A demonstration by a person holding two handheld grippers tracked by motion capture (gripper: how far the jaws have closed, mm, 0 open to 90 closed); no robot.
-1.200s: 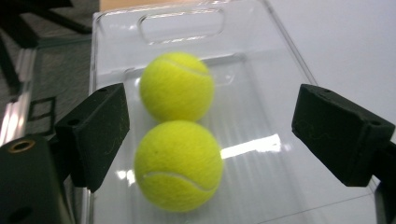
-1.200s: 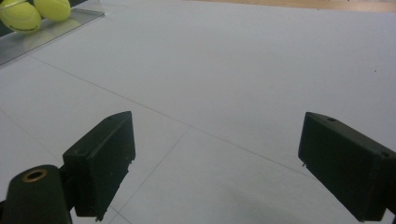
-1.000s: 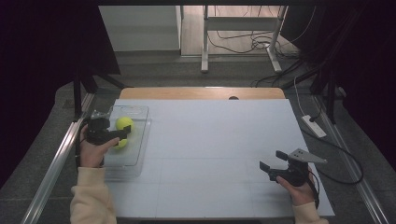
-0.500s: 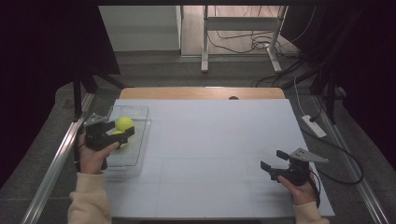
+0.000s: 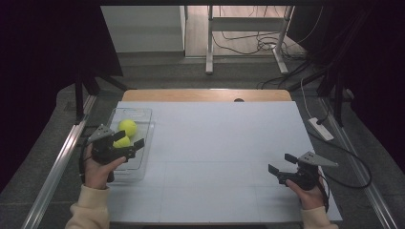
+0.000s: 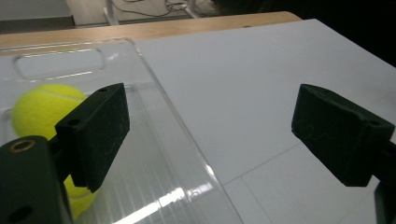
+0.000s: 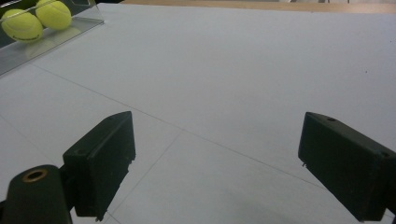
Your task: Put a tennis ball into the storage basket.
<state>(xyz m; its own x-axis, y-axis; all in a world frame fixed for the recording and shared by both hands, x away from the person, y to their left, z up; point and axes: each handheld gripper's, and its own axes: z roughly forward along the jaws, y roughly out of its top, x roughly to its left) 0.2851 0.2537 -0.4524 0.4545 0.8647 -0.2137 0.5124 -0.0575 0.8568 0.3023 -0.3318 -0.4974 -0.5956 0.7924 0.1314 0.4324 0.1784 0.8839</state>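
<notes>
White tabletop (image 5: pixel 215 143), clear plastic tray (image 5: pixel 143 114) at left holding two tennis balls (image 5: pixel 127 127), left gripper (image 5: pixel 128 145) and right gripper (image 5: pixel 282 164) both spread wide, empty.

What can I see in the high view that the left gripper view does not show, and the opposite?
The high view alone shows both hands, the right tool held open over the white table, and the floor cables behind. The left gripper view alone shows, from close, the left tool with jaws wide apart and nothing between them. Both share the clear tray and two tennis balls in it, the nearer one partly hidden.
</notes>
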